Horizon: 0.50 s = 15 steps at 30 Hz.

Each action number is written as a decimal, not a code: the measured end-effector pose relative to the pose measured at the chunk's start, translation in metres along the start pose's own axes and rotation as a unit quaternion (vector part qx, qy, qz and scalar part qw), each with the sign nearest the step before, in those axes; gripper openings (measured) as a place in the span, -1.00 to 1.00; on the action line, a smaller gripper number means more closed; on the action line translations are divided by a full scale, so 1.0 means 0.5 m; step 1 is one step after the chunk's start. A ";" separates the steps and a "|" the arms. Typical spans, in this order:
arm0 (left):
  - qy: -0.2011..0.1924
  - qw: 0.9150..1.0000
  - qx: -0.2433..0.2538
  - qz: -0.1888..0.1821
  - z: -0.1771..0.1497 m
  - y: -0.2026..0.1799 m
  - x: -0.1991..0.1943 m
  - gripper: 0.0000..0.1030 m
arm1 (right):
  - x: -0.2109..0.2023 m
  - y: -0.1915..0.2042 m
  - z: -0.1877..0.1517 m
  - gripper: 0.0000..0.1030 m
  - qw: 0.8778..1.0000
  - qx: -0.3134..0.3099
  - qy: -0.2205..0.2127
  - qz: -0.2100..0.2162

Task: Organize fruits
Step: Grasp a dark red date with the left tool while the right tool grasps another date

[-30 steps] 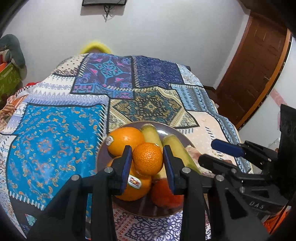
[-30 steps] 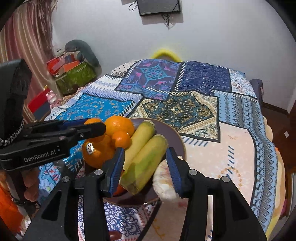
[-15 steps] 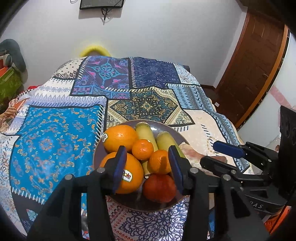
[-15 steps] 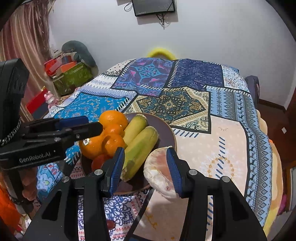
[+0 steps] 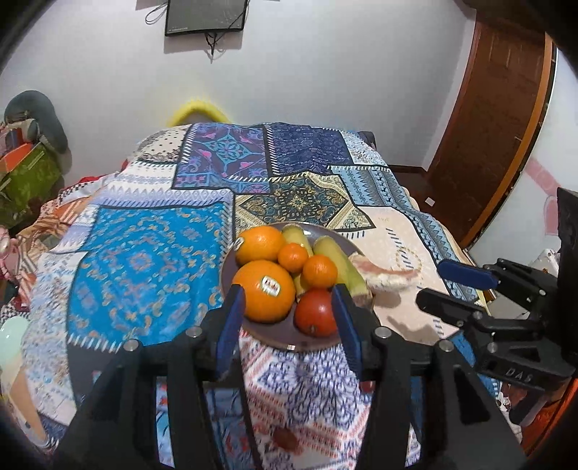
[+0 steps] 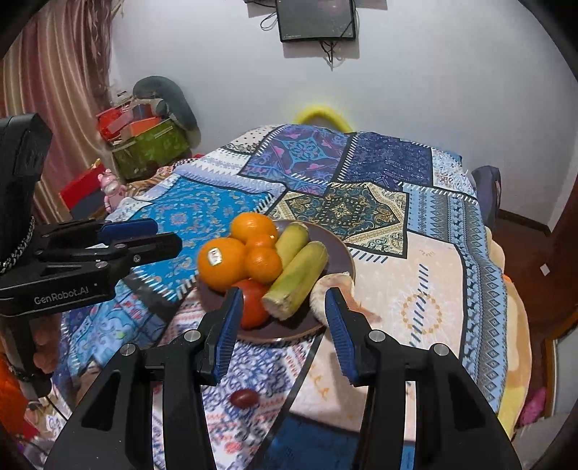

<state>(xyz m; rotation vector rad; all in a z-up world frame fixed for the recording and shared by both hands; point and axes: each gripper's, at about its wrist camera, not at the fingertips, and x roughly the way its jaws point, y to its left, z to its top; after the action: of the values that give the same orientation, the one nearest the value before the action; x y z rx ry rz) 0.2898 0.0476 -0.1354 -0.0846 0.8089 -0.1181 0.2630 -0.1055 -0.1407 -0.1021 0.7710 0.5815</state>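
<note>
A round dark brown plate (image 5: 289, 338) sits on the patchwork blue patterned bedspread (image 5: 144, 260) of a bed, lower centre of both views. On it lie a large orange with a sticker (image 5: 263, 289), a second large orange (image 5: 259, 244) behind it, two small mandarins (image 5: 319, 270) touching each other, a red tomato (image 5: 313, 314) at the near rim, and two pale green husked corn cobs (image 6: 296, 278) lying side by side towards the right of the plate. A pale, flattish piece with a pinkish edge (image 5: 383, 274) rests against the plate's right rim; what it is cannot be told.

The left hand-held gripper (image 5: 285, 321), at the bottom of the left wrist view, has its blue-padded jaws opening; nothing is between them, and the sticker orange and tomato only show beyond the gap. The right hand-held gripper (image 6: 283, 325), low in the right wrist view, holds its jaws spread apart and empty, with the tomato and corn ends seen beyond them.

A small dark red fruit (image 6: 245, 397) lies alone on the bedspread, below the plate. A dark wall-mounted screen (image 6: 316, 20) hangs at the top of the frame.
</note>
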 end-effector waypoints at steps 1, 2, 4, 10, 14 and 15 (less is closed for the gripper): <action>-0.001 1.000 0.000 0.002 -0.006 0.002 -0.013 -0.02 | -0.007 0.005 -0.002 -0.15 1.000 -0.001 0.000 0.000; 0.000 1.000 -0.001 0.003 -0.012 0.003 -0.023 -0.02 | -0.015 0.011 -0.004 -0.15 1.000 -0.003 0.000 -0.001; 0.002 1.000 -0.003 0.004 -0.024 0.006 -0.040 0.03 | -0.026 0.021 -0.009 -0.15 1.000 -0.004 0.001 -0.001; 0.015 1.000 -0.007 0.011 -0.064 0.016 -0.070 0.20 | -0.042 0.050 -0.035 -0.15 1.000 -0.006 0.012 -0.007; 0.024 1.000 -0.015 0.005 -0.088 0.025 -0.079 0.20 | -0.048 0.062 -0.054 -0.15 1.000 -0.006 0.020 -0.013; 0.025 1.000 -0.016 0.002 -0.096 0.026 -0.082 0.20 | -0.051 0.063 -0.057 -0.15 1.000 -0.005 0.021 -0.013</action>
<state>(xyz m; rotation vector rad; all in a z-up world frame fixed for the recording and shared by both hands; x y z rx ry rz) 0.2278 0.0648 -0.1407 -0.1104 0.8616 -0.1037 0.2137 -0.0991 -0.1401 -0.1344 0.8061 0.5599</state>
